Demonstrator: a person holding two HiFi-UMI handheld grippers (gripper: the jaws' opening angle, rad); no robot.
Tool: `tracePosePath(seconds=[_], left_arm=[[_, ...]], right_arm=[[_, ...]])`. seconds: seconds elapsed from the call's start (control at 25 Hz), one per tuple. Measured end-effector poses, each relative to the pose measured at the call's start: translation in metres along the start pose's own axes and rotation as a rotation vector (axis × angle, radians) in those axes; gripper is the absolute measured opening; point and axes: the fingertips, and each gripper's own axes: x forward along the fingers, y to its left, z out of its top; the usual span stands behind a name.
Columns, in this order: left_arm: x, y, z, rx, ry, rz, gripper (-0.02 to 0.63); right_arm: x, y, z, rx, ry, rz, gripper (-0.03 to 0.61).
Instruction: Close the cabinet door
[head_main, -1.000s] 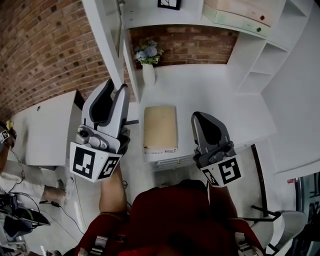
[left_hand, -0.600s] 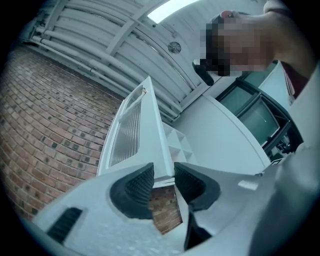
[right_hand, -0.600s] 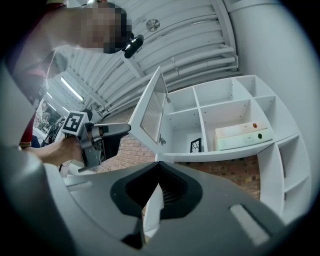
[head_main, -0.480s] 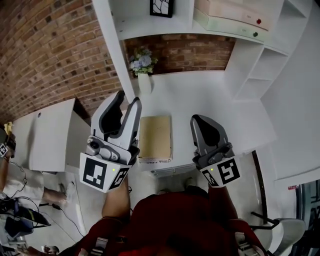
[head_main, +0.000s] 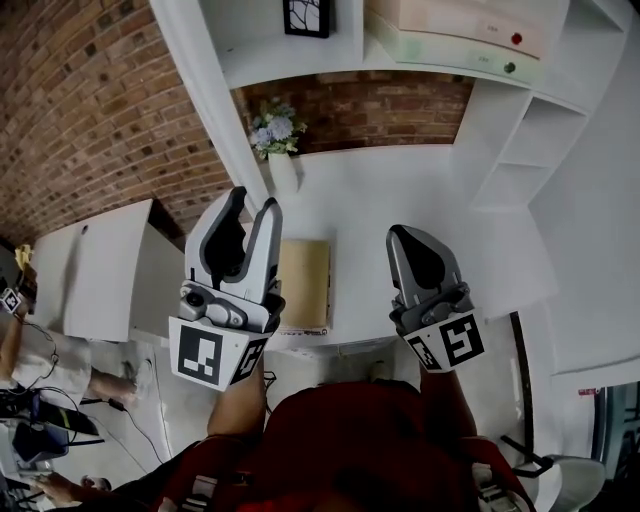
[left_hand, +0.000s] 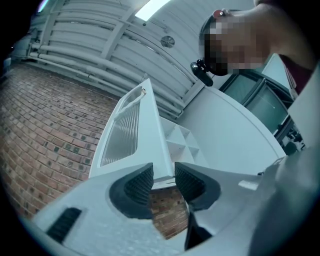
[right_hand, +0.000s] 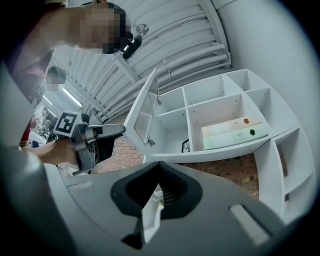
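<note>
Door: the white cabinet door with a ribbed glass panel (left_hand: 132, 135) is standing swung out from the white compartment cabinet (right_hand: 220, 150), at eleven o'clock of the left gripper (head_main: 252, 203) in the head view.
Left gripper: its fingers have just been opening and are gaping wide, the door's lower corner showing in the gap, neither pad visibly pressing.
Right gripper: the right gripper (head_main: 402, 234), at three o'clock, is holding its fingers together on nothing.
Change: the door is hanging as open as a second ago; closing is likely not begun.
Around: a tan flat box (head_main: 305, 280) is lying on the white surface (head_main: 420, 190) between the grippers.
</note>
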Motion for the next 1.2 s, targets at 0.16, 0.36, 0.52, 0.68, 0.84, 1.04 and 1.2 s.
tracePosePath(seconds=[0.16, 0.36, 0.52, 0.68, 0.84, 1.04, 1.2], left_arm=[[0.015, -0.006, -0.008, -0.061, -0.011, -0.011, 0.126], [0.042, -0.018, -0.021, -0.066, 0.002, -0.018, 0.124], [0.069, -0.022, -0.035, -0.066, 0.029, -0.021, 0.123], [0.093, -0.016, -0.044, -0.061, 0.039, 0.032, 0.083], [0.115, 0.001, -0.05, -0.056, 0.037, 0.098, 0.03], [0.145, 0.006, -0.062, -0.025, 0.076, 0.111, -0.002], [0.155, 0.006, -0.074, -0.009, 0.109, 0.152, -0.002]], right_arm=[[0.0, -0.018, -0.001, 0.004, -0.013, 0.007, 0.014], [-0.002, -0.044, -0.003, 0.009, -0.023, 0.012, 0.014], [0.0, -0.062, -0.004, 0.011, -0.024, 0.02, 0.014], [0.002, -0.076, -0.005, 0.016, -0.02, 0.031, 0.014], [0.005, -0.092, -0.009, 0.025, -0.015, 0.052, 0.014], [0.006, -0.107, -0.009, 0.037, -0.019, 0.086, 0.014], [0.005, -0.122, -0.009, 0.048, -0.02, 0.118, 0.014]])
